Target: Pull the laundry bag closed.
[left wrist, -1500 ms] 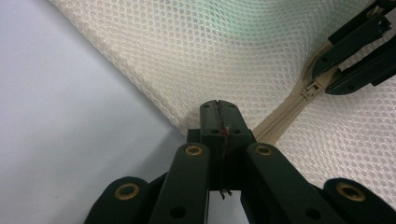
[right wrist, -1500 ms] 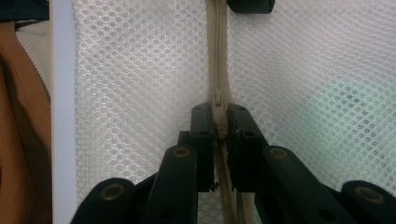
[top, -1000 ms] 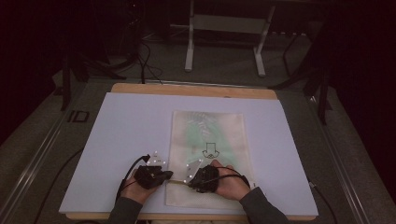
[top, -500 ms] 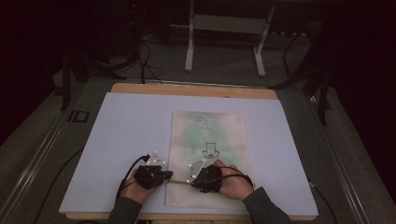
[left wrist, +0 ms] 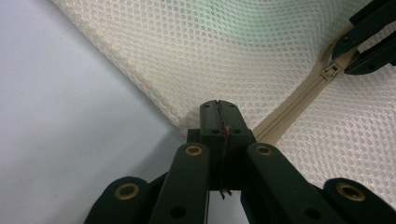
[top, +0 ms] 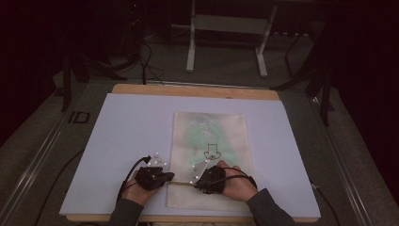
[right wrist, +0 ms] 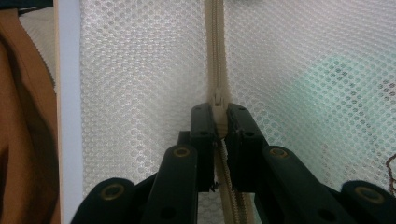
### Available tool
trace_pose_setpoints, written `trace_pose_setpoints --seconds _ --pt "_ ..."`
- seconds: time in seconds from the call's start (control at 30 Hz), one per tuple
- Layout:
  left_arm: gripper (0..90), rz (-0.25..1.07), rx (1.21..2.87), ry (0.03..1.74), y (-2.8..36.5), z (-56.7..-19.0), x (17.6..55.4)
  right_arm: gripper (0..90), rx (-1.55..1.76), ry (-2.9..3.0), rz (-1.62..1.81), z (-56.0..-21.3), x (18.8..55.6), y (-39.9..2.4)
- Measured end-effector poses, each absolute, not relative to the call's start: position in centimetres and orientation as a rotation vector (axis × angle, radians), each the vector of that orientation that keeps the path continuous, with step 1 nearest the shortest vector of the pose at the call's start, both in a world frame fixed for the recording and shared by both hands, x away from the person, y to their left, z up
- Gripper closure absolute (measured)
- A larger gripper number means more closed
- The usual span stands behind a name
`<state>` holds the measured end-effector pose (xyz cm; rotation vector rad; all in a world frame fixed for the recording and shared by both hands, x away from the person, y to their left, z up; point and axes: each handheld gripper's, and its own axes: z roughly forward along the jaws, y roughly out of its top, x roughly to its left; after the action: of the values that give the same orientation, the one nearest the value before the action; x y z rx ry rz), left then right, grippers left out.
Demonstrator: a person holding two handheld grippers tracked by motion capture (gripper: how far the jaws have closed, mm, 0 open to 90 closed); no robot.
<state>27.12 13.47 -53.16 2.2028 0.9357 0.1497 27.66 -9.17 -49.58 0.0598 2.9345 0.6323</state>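
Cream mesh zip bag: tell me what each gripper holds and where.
The left gripper pinches the cream mesh zip bag at its edge, at the zipper's end. The right gripper clamps the beige zipper slider.

Both grippers low at near edge: left gripper (top: 164, 178) at mesh bag (top: 210, 141) corner, right gripper (top: 200, 181) just beside it, bag stretching away beyond them on white mat (top: 127, 127).

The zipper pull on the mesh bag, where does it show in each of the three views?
High view: zipper pull hidden under the right gripper, low on the mesh bag.
Left gripper view: upper right, between the right gripper's jaws.
Right gripper view: centre, pinched between the jaws.
Shared landmark: the beige zipper across the bag.
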Motion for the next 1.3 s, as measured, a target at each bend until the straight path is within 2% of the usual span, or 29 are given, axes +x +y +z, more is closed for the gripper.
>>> trace_pose_setpoints --seconds 1.3 --pt "89.6 0.144 2.2 0.941 13.5 -53.2 27.1 82.4 0.09 2.939 0.601 -48.6 27.8 -11.9"
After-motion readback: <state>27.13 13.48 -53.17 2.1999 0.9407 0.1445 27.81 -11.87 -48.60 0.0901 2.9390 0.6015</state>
